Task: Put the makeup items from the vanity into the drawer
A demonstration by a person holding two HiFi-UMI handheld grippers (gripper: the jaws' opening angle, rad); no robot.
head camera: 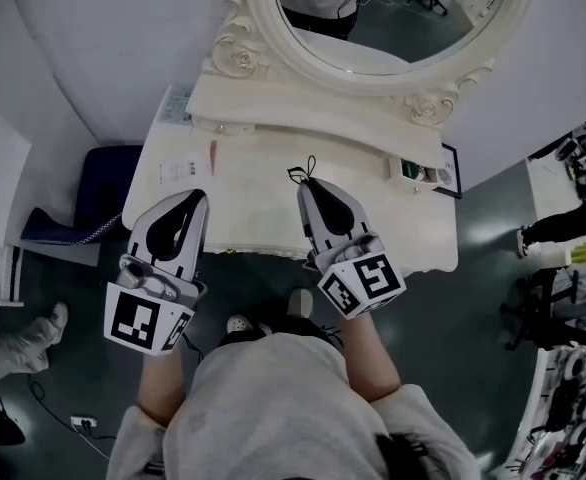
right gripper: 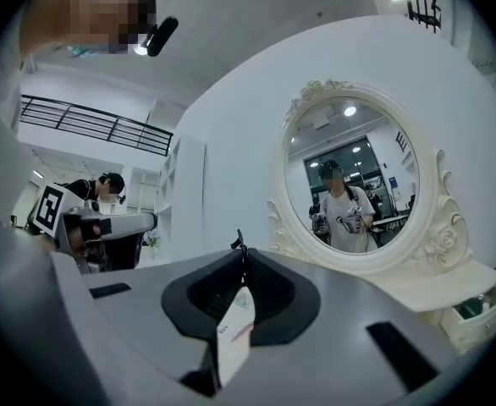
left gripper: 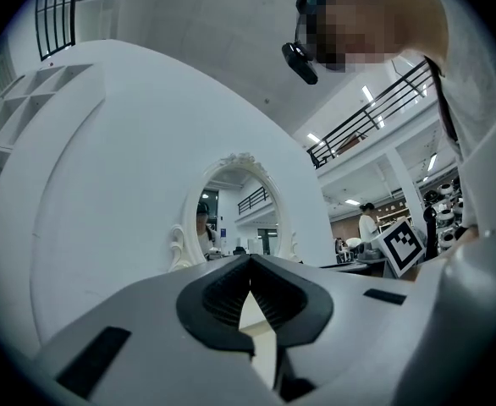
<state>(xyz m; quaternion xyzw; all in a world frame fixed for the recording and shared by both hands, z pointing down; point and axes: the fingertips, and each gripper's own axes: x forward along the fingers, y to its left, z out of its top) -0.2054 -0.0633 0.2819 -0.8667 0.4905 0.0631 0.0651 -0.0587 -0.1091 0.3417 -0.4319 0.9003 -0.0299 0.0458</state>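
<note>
In the head view both grippers hover over the front of the white vanity top (head camera: 263, 208), below the oval mirror (head camera: 393, 18). My right gripper (head camera: 308, 181) is shut, and a small black cord loop (head camera: 302, 172) sticks out of its tips. In the right gripper view the cord (right gripper: 240, 244) shows at the tips, with a white piece with print and a pink stripe (right gripper: 235, 328) between the jaws. My left gripper (head camera: 195, 197) is shut with nothing in it. A white paper (head camera: 178, 171) and a thin pink stick (head camera: 213, 155) lie on the top, just beyond the left gripper.
A small open compartment with green inside (head camera: 420, 171) and a dark frame (head camera: 451, 173) sit at the vanity's right rear. A blue seat (head camera: 103, 193) stands left of the vanity. My shoes (head camera: 300, 303) are under its front edge. Other people stand at the far right (head camera: 573, 218).
</note>
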